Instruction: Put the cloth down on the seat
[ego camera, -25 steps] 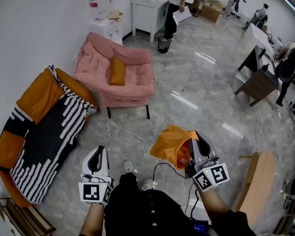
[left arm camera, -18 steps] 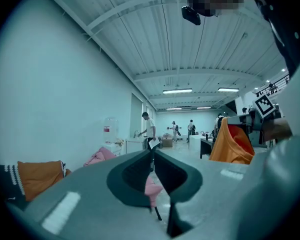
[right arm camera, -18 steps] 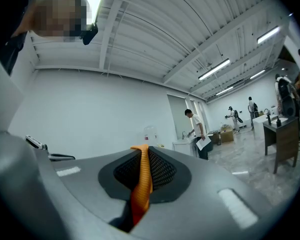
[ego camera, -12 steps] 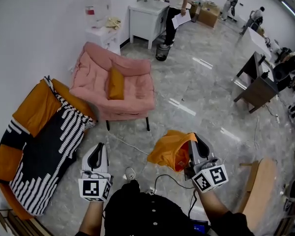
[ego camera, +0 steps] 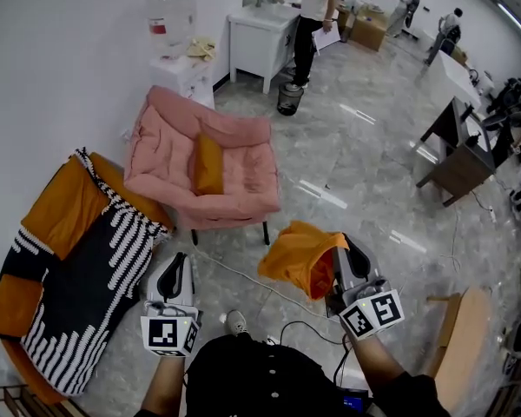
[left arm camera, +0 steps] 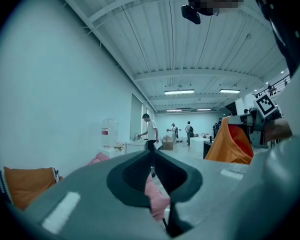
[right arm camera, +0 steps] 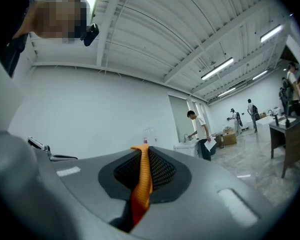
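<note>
Cameras: head, two grippers.
Head steeply down; gripper views level along jaws; all catch the standing person [ego camera: 312,16] [left arm camera: 150,130] [right arm camera: 199,133].

Orange cloth [ego camera: 300,255]: bunched, sagging, off floor, at 5 o'clock in head view. Thin fold [right arm camera: 141,183] pinched between closed jaws of right gripper [ego camera: 346,248]. Pink armchair [ego camera: 234,176]: upright on dark legs, orange cushion [ego camera: 208,163] on seat, at 10 o'clock from cloth, well apart.
</note>
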